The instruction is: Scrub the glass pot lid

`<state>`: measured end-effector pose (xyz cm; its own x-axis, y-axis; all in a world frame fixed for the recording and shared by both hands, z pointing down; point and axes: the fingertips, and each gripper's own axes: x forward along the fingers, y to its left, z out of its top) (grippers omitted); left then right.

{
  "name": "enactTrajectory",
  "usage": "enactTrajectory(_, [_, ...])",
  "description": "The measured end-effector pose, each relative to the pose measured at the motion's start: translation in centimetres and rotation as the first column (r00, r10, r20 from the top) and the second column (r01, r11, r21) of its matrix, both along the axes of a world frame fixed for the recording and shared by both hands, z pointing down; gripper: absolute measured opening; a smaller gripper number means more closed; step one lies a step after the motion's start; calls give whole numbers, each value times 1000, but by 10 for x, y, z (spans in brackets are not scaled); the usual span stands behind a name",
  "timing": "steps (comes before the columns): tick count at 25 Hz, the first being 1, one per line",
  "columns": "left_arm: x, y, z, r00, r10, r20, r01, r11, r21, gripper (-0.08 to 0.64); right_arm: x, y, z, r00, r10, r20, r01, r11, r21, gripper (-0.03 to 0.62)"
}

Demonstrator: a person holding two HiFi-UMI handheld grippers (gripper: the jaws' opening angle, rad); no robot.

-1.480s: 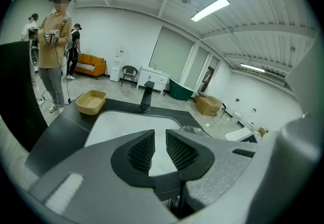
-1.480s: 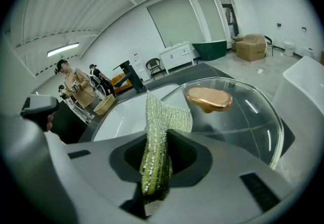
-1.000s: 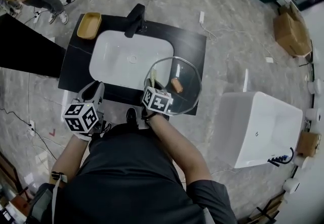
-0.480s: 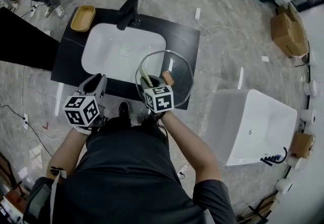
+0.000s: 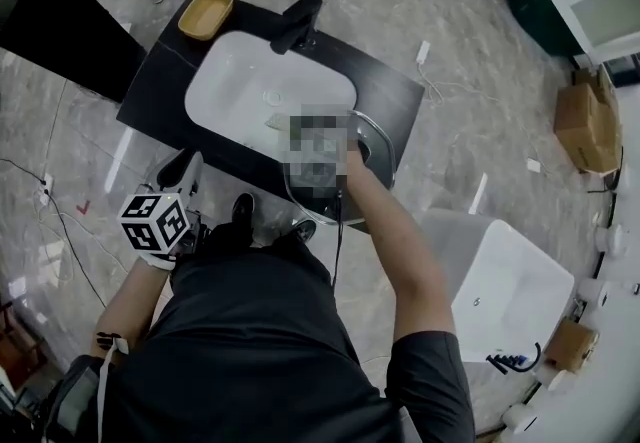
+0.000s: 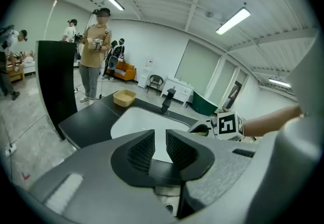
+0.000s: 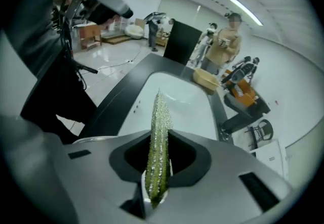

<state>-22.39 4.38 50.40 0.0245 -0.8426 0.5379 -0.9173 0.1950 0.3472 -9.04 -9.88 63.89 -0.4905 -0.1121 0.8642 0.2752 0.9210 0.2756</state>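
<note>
I find the right hand-held gripper (image 7: 158,161) clamped on a thin green scouring pad (image 7: 159,127). The pad is seen edge-on, rough and glittering, and stands up between the dark jaws over the white sink basin (image 5: 240,81). The left hand-held gripper (image 6: 160,139) holds nothing. Its ribbed black jaws stand a narrow gap apart, and it is kept low at the counter's near left side, well apart from the work. The glass pot lid (image 5: 383,145) lies at the near right end of the black counter (image 5: 150,91), just beside the basin. It is round and clear with a metal rim, and only part of the rim is visible. A black faucet (image 5: 295,23) stands behind the basin. A tan rectangular tray (image 5: 205,13) sits at the far left corner.
</note>
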Motion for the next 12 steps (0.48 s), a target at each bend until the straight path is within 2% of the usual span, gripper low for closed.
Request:
enactTrajectory(2, [-6, 12, 3, 999, -39, 0, 39, 999, -13, 71, 2, 16, 21, 996, -64, -65, 61, 997, -44, 64])
enactTrajectory(4, [-9, 22, 6, 997, -72, -7, 71, 997, -24, 71, 7, 33, 33, 990, -109, -92, 103, 992, -68, 64])
enactTrajectory(7, [-10, 30, 14, 995, -101, -20, 100, 994, -40, 71, 14, 57, 35, 981, -178, -77, 173, 983, -66, 64])
enactTrajectory(12, [3, 21, 21, 995, -88, -37, 87, 995, -46, 71, 33, 107, 31, 949, -309, -70, 295, 943, -156, 64])
